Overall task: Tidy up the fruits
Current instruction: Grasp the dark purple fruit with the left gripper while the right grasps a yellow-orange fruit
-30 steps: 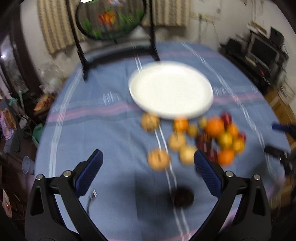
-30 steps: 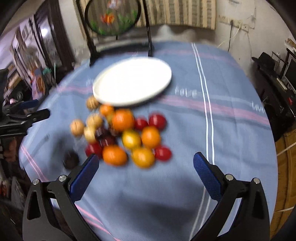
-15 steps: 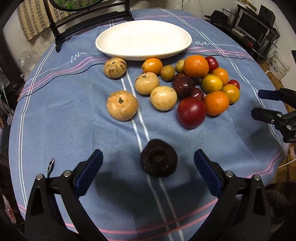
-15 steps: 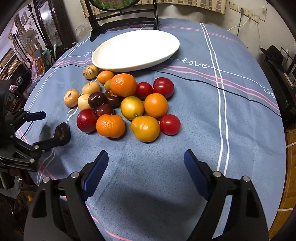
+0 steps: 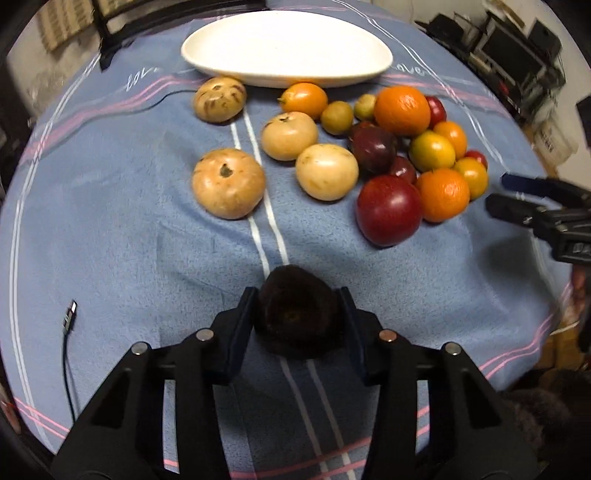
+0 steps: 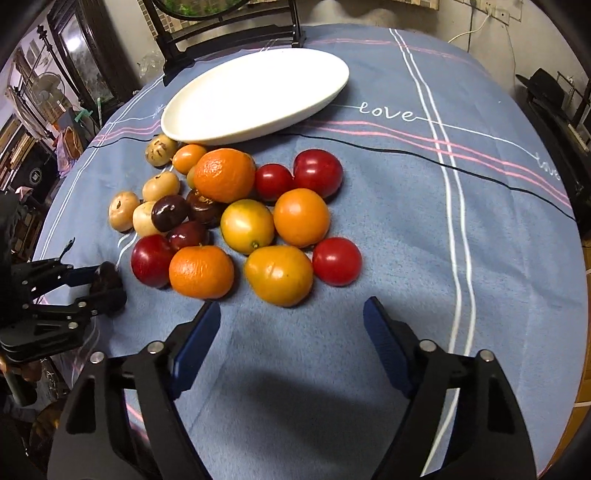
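Observation:
A dark brown round fruit [image 5: 297,314] lies on the blue tablecloth [image 5: 110,229], apart from the pile. My left gripper [image 5: 297,295] points down over it; its jaws are closing and both pads touch the fruit's sides. The right wrist view shows that same fruit [image 6: 110,284] in the left gripper [image 6: 96,290]. My right gripper [image 6: 291,310] hovers just in front of a yellow-orange fruit [image 6: 279,275]. Its jaws are closing with nothing between them. The empty white oval plate [image 6: 255,92] lies beyond the pile.
The pile holds oranges [image 6: 223,173], red fruits [image 6: 336,260], dark plums [image 6: 170,216] and several tan fruits [image 5: 229,182]. A thin cable with a plug [image 5: 70,314] lies on the cloth at left. A dark chair [image 6: 221,33] stands behind the plate.
The left gripper came down over the dark fruit and its jaws closed from wide open onto it. The right gripper sank toward the pile and its jaws narrowed.

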Motion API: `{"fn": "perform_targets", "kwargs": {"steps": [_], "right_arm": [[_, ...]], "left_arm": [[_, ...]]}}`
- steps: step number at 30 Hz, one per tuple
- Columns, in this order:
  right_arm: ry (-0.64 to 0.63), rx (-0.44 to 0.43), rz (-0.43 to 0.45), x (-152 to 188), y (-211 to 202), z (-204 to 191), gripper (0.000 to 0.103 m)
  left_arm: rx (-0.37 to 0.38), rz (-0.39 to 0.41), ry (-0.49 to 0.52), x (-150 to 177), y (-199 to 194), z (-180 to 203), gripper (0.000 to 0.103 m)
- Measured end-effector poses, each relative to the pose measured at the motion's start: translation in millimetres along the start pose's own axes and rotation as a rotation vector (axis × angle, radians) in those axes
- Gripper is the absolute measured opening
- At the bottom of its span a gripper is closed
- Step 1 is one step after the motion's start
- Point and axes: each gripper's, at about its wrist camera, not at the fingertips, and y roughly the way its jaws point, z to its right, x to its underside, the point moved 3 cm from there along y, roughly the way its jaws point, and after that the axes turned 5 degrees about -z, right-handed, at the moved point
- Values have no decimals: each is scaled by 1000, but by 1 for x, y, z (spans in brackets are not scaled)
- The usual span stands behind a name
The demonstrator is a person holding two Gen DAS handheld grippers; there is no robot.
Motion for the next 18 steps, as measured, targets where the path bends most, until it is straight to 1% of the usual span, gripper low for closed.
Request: {"fn": "perform_targets", "kwargs": {"steps": [1, 2, 3, 4, 6, 8, 9, 12, 16, 18], "right_arm": [[-8, 13, -10, -2, 4, -1, 71], [-17, 15, -22, -3, 8, -2, 68], [-25, 10, -34, -4, 11, -3, 61], [-37, 10, -43, -6, 14, -5, 57], [-55, 15, -32, -9, 16, -6, 55], [-51, 3, -15, -11, 17, -6, 46], [-52, -23, -20, -12, 17, -6, 40], [-65, -38, -25, -9, 16, -4, 39], [-40, -64, -11, -4, 3, 4, 39], [-22, -79, -7, -4, -1, 8, 39]], "left_arm": [[6, 1, -5, 0, -1, -1, 45], [5, 3, -7, 1, -2, 0, 45], [2, 4, -6, 1, -3, 0, 45], [3, 5, -5, 2, -4, 0, 45], [5, 7, -4, 2, -5, -1, 45], [8, 4, -4, 1, -3, -1, 45], [14, 1, -11, 0, -2, -3, 45], [31, 5, -19, -2, -3, -9, 45], [72, 19, -50, -3, -12, -18, 45], [79, 28, -61, -5, -16, -20, 45]]}}
